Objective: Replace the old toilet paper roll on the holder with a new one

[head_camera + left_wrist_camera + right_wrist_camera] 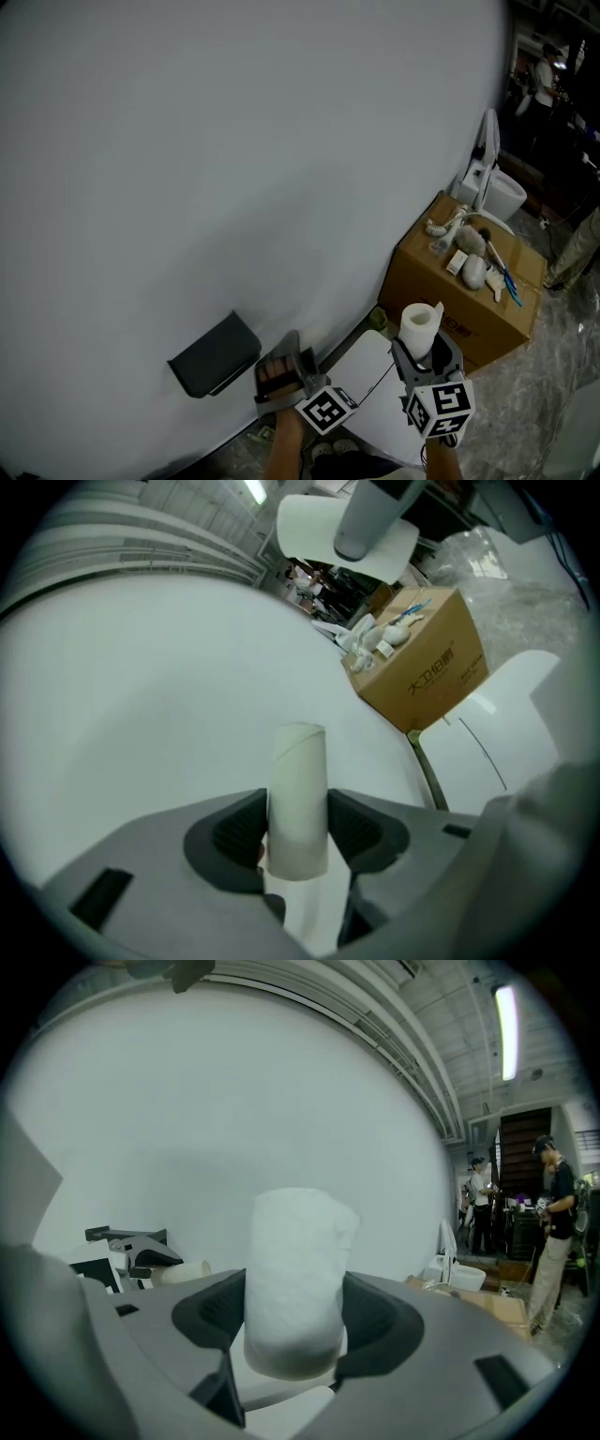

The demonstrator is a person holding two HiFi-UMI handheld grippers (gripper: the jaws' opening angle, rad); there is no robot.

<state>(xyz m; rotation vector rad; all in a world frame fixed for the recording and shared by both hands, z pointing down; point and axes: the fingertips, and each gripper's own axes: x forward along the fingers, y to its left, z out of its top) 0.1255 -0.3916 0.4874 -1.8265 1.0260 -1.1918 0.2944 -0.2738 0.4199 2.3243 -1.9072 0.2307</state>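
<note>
A dark grey holder [214,354] hangs on the white wall [234,159], low at the left. Just to its right my left gripper [279,372] is shut on the empty cardboard tube [298,799], which stands upright between the jaws in the left gripper view. Further right, my right gripper [427,354] is shut on a fresh white toilet paper roll [420,328]. That roll [295,1279] fills the gap between the jaws in the right gripper view, where the left gripper [131,1251] and its tube [183,1271] also show at the left.
A cardboard box [464,291] with brushes and small items on top stands against the wall to the right. A white toilet [497,192] is behind it. A white flat panel [370,375] lies under the grippers. People [553,1213] stand far off at the right.
</note>
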